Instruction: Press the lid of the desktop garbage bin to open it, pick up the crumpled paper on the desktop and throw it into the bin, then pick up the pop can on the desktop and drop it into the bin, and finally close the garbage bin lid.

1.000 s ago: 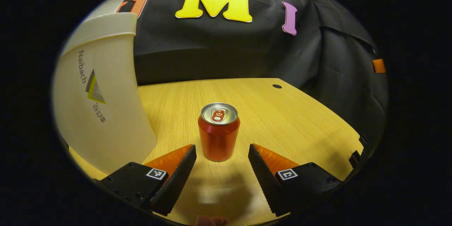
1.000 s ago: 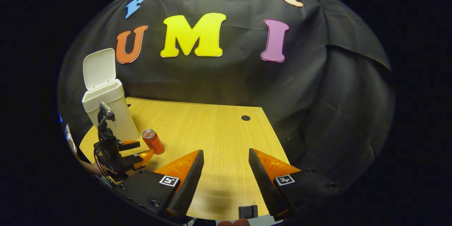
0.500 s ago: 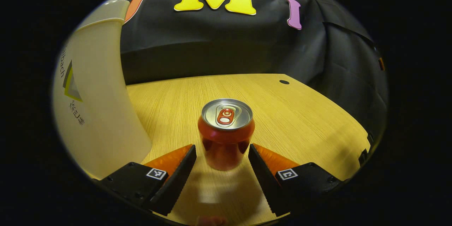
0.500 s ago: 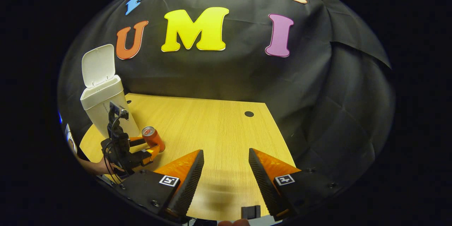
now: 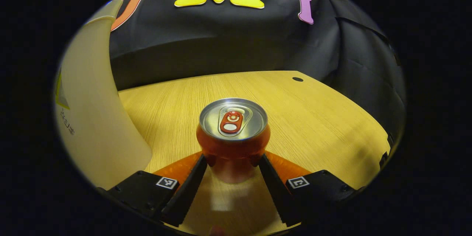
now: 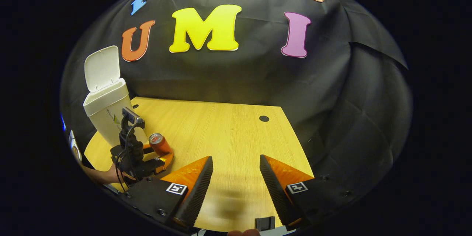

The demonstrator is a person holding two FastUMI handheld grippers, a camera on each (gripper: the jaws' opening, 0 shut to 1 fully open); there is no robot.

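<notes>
Fingers of my left gripper [image 5: 231, 162] flank the can [image 5: 232, 136], contact unclear; right gripper [image 6: 236, 177] gapes empty. Bin [image 6: 107, 112] lid's up, no paper beside it; can drop and closing remain, I reckon

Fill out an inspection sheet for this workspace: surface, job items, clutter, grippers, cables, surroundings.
Surface: wooden desktop, with a dark round hole near its far edge.
Job's things: pop can upright on the desktop, tab unopened; garbage bin beside it, lid raised. Crumpled paper: nothing seen on the desktop.
Clutter: nothing seen.
Grippers: left gripper straddles the can's lower body, fingers at or very near its sides; contact cannot be confirmed. Right gripper open, nothing between its fingers, apart from the can.
Cables: black cable looping on the left gripper's body.
Surroundings: black cloth wall behind and right of the desktop.
</notes>
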